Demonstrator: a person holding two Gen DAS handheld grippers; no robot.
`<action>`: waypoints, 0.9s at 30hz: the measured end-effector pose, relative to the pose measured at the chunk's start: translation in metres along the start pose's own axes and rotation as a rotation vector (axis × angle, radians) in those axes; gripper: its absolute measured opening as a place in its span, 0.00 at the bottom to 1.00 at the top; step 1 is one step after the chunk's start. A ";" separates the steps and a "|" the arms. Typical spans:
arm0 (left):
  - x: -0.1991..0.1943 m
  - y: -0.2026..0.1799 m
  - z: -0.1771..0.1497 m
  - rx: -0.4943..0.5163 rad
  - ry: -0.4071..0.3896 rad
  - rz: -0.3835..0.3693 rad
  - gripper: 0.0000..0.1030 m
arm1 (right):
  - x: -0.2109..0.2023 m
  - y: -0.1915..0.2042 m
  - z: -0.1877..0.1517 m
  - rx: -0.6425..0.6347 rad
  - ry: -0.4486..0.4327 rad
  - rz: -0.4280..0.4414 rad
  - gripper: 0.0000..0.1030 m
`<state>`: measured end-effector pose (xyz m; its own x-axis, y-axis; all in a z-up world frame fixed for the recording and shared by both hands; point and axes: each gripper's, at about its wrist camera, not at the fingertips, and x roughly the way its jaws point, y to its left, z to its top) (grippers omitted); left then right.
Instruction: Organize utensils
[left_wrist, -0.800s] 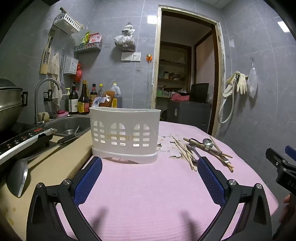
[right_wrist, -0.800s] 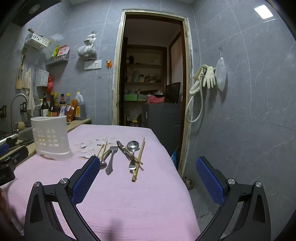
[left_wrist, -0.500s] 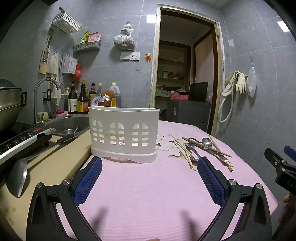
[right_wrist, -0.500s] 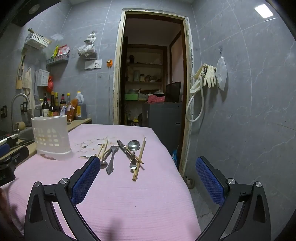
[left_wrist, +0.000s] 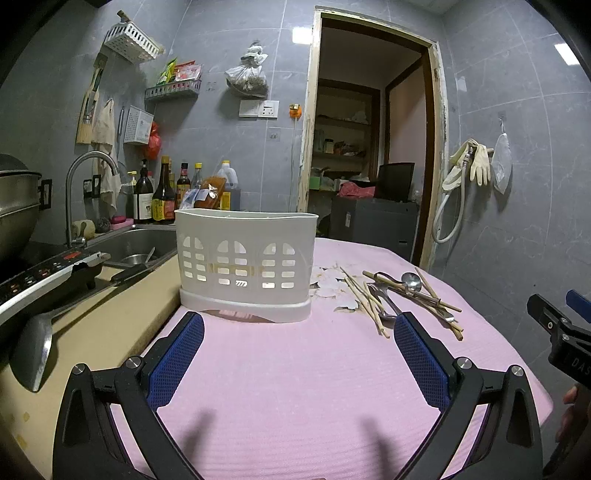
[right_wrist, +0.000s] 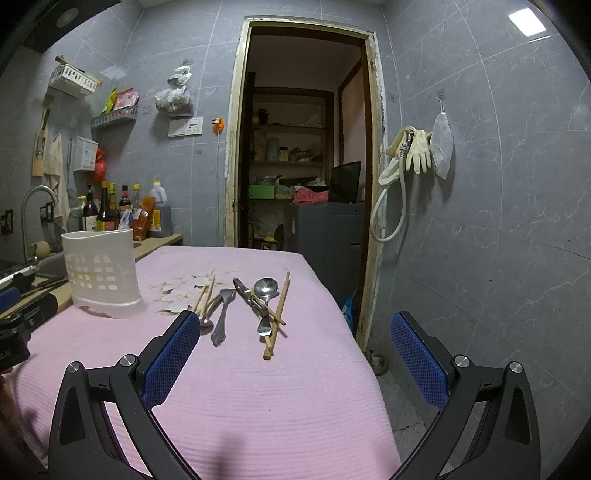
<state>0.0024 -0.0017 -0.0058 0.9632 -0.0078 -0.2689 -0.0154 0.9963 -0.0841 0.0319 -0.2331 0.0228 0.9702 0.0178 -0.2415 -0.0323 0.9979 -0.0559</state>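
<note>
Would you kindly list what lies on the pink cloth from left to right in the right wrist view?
White utensil basket → fork → spoon → long chopstick.

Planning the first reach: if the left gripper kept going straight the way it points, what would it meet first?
Probably the white utensil caddy, standing upright dead ahead of the open left gripper. Only bare pink tablecloth lies between; the gripper tilts slightly down, so it might graze the cloth first.

White perforated plastic caddy (left_wrist: 245, 264), shiny metal spoon (right_wrist: 265, 287), wooden chopsticks (right_wrist: 277, 314), ribbed pink cloth (left_wrist: 295, 387)
</note>
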 end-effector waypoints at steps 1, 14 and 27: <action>0.000 0.000 0.000 0.000 0.000 0.000 0.98 | 0.000 0.000 0.000 0.000 0.000 0.000 1.00; 0.000 0.005 0.001 -0.008 0.005 0.004 0.98 | 0.001 0.001 -0.001 -0.001 0.004 0.000 1.00; -0.001 0.007 0.001 -0.004 0.004 0.006 0.98 | 0.001 0.001 -0.002 -0.002 0.005 0.000 1.00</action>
<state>0.0020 0.0056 -0.0048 0.9621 -0.0025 -0.2728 -0.0219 0.9960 -0.0863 0.0325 -0.2318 0.0209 0.9690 0.0173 -0.2466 -0.0325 0.9978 -0.0578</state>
